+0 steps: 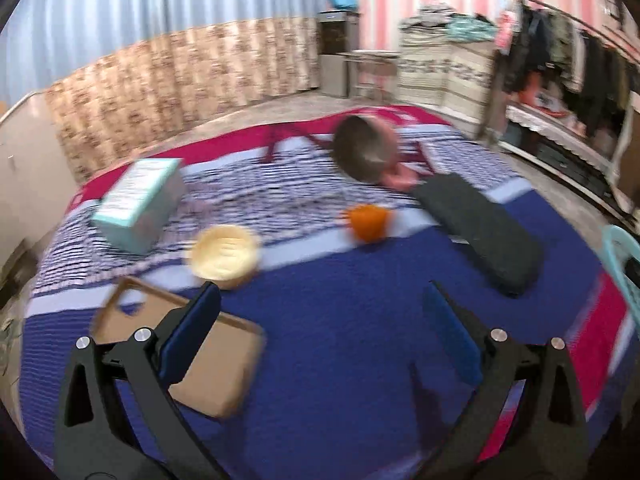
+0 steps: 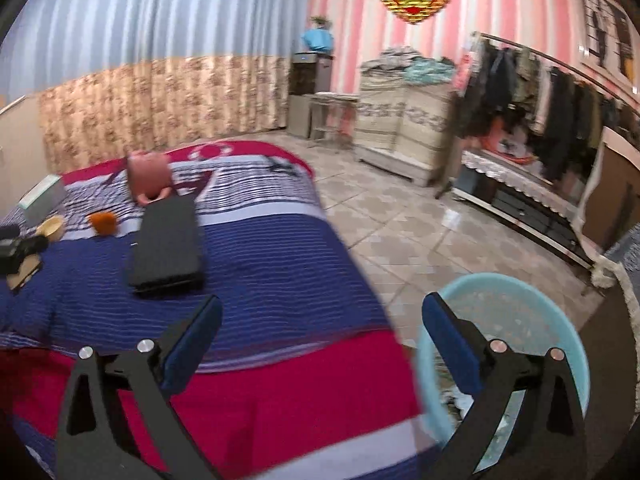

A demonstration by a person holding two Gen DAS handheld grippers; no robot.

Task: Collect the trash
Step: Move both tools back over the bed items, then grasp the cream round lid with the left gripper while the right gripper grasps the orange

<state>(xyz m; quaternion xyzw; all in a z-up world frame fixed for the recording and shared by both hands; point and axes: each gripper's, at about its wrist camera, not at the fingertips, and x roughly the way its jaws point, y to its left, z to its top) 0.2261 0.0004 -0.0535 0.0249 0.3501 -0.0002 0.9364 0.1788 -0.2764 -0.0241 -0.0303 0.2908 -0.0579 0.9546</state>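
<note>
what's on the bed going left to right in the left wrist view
teal box → cream bowl → orange cup → black case

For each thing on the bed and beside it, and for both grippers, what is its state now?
left gripper: open, fingers empty
right gripper: open, fingers empty
light blue basket: upright on the floor beside the bed
orange cup: on the bed, opening tilted toward the camera
cream bowl: upright, looks empty
teal box: closed, tilted
brown cardboard box: lying flat
black case: closed, lying flat
</note>
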